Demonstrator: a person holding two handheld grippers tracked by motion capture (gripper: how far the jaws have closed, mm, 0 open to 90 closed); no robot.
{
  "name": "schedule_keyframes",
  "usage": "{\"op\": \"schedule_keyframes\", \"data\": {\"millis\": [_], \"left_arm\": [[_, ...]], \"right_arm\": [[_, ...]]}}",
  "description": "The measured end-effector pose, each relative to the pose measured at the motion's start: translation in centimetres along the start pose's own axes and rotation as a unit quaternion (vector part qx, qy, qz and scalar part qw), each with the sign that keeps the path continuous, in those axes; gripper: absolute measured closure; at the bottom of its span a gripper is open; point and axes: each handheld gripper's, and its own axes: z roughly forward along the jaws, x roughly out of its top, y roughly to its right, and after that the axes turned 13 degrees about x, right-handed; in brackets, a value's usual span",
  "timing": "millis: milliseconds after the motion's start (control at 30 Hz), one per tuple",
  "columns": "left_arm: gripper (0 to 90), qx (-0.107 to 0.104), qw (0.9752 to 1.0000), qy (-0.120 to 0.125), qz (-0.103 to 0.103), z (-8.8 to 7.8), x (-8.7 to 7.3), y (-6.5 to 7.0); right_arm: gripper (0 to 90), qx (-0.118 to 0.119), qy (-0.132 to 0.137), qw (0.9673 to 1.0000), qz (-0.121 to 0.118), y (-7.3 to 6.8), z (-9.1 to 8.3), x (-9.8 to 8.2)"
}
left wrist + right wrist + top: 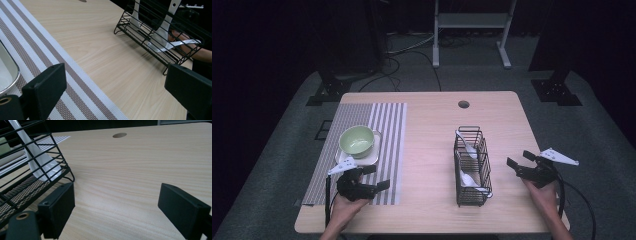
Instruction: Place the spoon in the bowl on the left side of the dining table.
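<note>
A black wire basket (472,167) stands right of the table's middle and holds white spoons (466,144). In the left gripper view the basket (160,32) lies ahead at the upper right, with white spoons (162,35) leaning in it. My left gripper (377,177) hovers open over the striped placemat (362,150), below a green bowl (357,139) on a white tray (368,157). My right gripper (521,160) is open, just right of the basket, nothing between its jaws. The right gripper view shows the basket (27,177) at left with a spoon (40,162) inside.
A round cable hole (463,104) sits near the table's far edge. Beyond the table are a white frame stand (472,30), black stand bases and cables on the grey floor. Bare wood lies between placemat and basket.
</note>
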Motion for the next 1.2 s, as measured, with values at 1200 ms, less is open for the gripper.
{"op": "schedule_keyframes", "data": {"millis": [1200], "left_arm": [[3.1, -0.041, 0.9988, -0.009, 0.023, 2.5, 2.4, 2.7]], "right_arm": [[12.9, -0.002, -0.007, 0.9999, 0.011, 0.2, 0.2, 0.1]]}}
